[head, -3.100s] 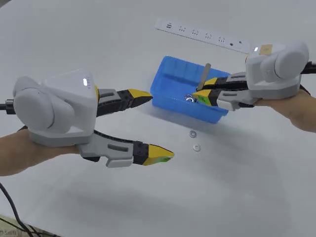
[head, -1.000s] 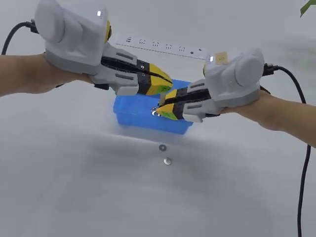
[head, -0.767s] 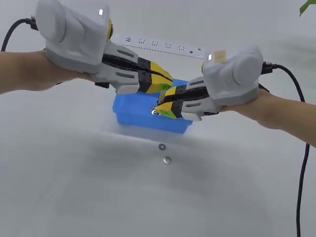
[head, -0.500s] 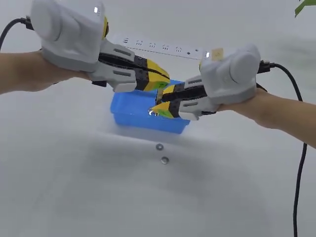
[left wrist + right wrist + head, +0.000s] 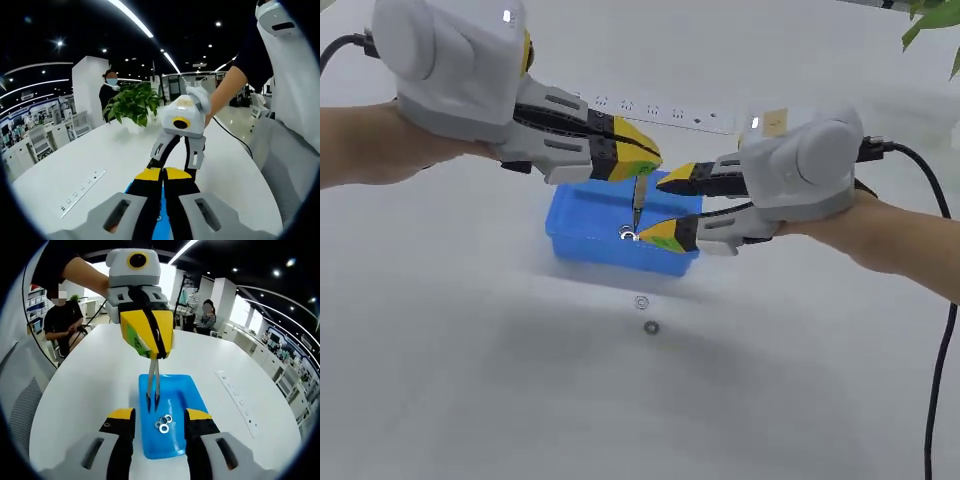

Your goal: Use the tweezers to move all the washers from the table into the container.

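Over the blue container [image 5: 582,228], the left gripper [image 5: 652,165] clamps the tweezers [image 5: 153,382], their tops hidden inside its jaws; the right gripper [image 5: 663,208] gapes open beside them

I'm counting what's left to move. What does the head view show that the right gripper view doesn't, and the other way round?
Head view's extras: two loose washers on the table beside the container, and plant leaves. Right gripper view's extras: seated people behind the table, and the tips of the tweezers seen apart. Shared: the blue container with washers inside, the tweezers clamped in the left hand-held gripper, the open right hand-held gripper, and the power strip.
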{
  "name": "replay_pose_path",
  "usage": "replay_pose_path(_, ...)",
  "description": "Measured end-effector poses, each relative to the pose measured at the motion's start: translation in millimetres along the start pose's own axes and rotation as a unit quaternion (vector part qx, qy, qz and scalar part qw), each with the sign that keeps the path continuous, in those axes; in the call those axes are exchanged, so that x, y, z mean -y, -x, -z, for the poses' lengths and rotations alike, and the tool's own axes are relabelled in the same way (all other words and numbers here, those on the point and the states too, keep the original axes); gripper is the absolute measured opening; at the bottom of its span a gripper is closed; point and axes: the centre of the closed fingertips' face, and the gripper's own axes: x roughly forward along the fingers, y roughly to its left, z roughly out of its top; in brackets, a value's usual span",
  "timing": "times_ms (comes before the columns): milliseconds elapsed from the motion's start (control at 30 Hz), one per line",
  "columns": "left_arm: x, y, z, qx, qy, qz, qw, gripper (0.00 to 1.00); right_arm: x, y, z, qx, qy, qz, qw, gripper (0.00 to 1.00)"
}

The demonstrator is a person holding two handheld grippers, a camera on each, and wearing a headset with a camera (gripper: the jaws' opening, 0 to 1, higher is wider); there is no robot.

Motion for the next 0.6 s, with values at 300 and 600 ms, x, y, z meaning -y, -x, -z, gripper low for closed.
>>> replay_pose_path(300, 5.3, 6.7, -7.7, 0.003, -0.010, -0.014, 0.9998, 0.04, -17.2, 23.2, 10.4, 0.016, -0.025, 0.044, 0.9986, 0.59)
replay_pose_path(600, 19.7, 5.0, -7.7, -0.001, -0.020, -0.011, 0.9997, 0.04, -44.3, 47.5, 26.5, 0.023, -0.059, 0.064, 0.9960, 0.72)
